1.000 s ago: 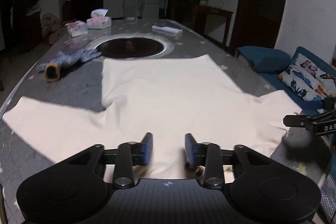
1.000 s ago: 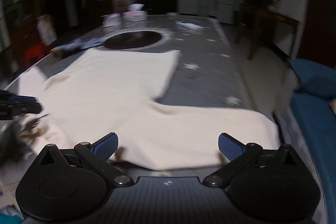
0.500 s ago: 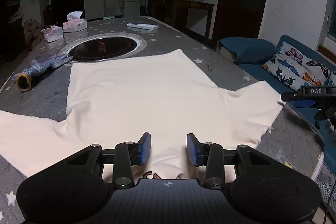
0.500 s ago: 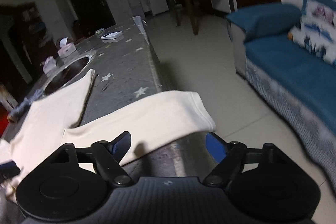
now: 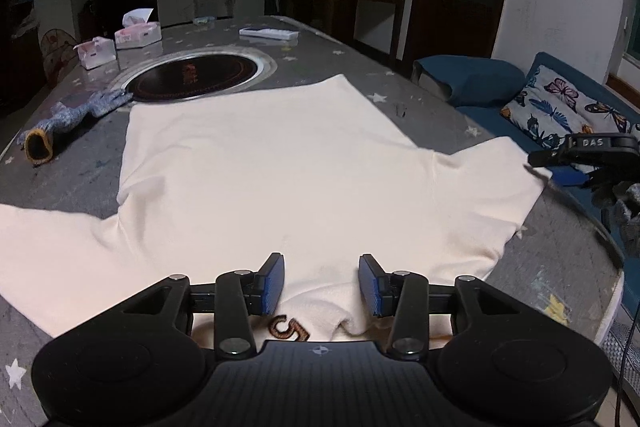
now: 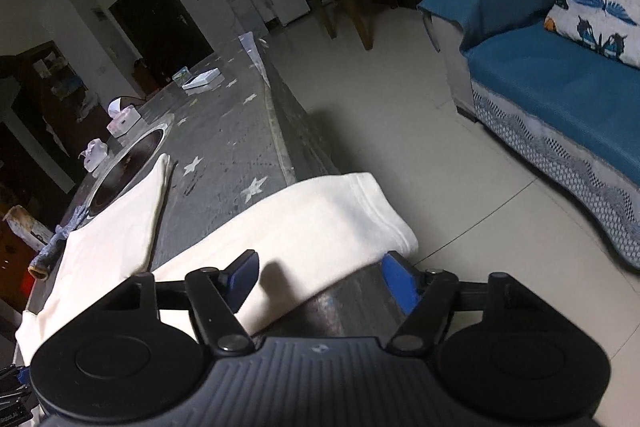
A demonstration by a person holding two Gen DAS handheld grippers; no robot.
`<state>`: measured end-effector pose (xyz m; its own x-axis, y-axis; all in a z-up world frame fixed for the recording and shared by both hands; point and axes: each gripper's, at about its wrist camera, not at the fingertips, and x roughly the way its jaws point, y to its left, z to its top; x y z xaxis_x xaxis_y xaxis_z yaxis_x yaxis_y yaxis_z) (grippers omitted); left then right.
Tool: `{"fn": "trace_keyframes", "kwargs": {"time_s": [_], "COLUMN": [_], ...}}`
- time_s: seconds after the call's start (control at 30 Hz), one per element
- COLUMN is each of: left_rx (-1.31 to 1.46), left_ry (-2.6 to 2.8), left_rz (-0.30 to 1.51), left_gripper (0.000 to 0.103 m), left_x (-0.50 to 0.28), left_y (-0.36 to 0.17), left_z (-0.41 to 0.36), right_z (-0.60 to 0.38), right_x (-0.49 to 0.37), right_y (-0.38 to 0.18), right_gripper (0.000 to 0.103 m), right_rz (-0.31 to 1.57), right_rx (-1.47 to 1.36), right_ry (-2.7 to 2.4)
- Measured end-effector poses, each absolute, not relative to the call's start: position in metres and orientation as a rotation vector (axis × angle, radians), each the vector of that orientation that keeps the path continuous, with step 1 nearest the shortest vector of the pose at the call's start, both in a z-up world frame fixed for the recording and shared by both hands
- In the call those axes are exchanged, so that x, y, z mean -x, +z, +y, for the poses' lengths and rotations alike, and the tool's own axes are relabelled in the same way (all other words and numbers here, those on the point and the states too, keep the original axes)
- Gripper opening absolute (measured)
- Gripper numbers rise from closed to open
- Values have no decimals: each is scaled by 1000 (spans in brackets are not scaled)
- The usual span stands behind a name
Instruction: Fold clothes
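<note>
While cream shirt (image 5: 272, 163) lies flat | left tongs (image 5: 321, 283) opening | right tongs (image 6: 320, 277) closing, sleeve between

A: Where does the left black two-finger gripper with blue pads (image 5: 321, 285) sit?

B: At 6 o'clock in its own wrist view, pointing downward toward 12 o'clock. Its jaws are opening, with pale cloth lying in the gap between them; the pads do not appear to press on it.

A: And the right black two-finger gripper with blue pads (image 6: 320, 277)?

B: Also at 6 o'clock in its own view, angled down and rolled, so the scene tilts. Its jaws are closing and stand clearly apart. The left pad hangs over cloth, the right pad beyond its edge. From the left view it shows at 3 o'clock (image 5: 568, 167).
</note>
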<state>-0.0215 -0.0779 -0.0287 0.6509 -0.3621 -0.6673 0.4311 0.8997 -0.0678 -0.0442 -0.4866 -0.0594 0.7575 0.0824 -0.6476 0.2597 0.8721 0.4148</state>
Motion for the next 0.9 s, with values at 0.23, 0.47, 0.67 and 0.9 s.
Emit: {"fn": "trace_keyframes", "kwargs": {"time_s": [0.23, 0.47, 0.67, 0.9], "left_rx": [-58, -66, -100, 11], "left_ry": [-441, -439, -394, -328], "left_rz": [750, 744, 727, 751], "left_gripper": [45, 46, 47, 44], "left_x": [17, 21, 17, -12], "left_y": [-28, -29, -27, -29], "left_z": [-65, -65, -60, -31], "right_z": [-475, -505, -507, -456], "right_x": [41, 38, 41, 36], "right_y": [-58, -70, -65, -41], "right_gripper": [68, 52, 35, 36], "right_rz": [717, 657, 640, 644], "right_rx": [-429, -656, -603, -276], "right_ry": [-103, -83, -121, -103]}}
